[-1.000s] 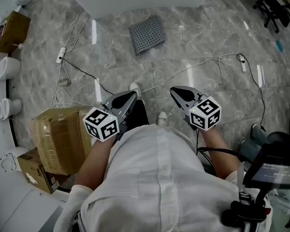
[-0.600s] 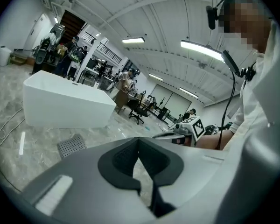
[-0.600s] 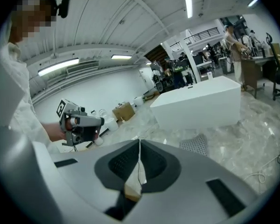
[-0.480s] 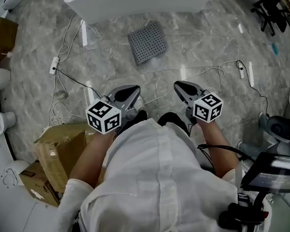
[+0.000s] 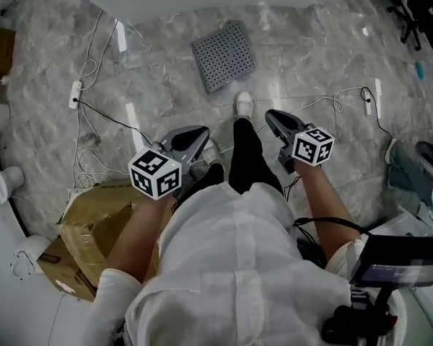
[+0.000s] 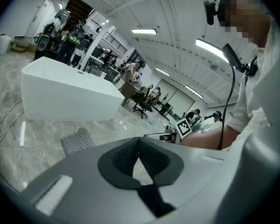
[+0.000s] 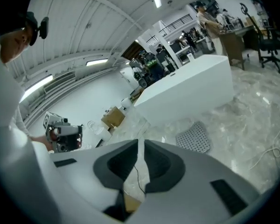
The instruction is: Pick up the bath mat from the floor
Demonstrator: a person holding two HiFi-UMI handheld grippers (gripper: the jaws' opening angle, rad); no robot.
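Head view, unlike both gripper views: white shoe near bath mat.

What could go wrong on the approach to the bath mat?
1. A white cable lies on the floor beside the forward shoe: trip or snag.
2. The left gripper and right gripper are both shut, empty: they must open before reaching the bath mat.
3. The bath mat lies flat on smooth floor: it may slide.
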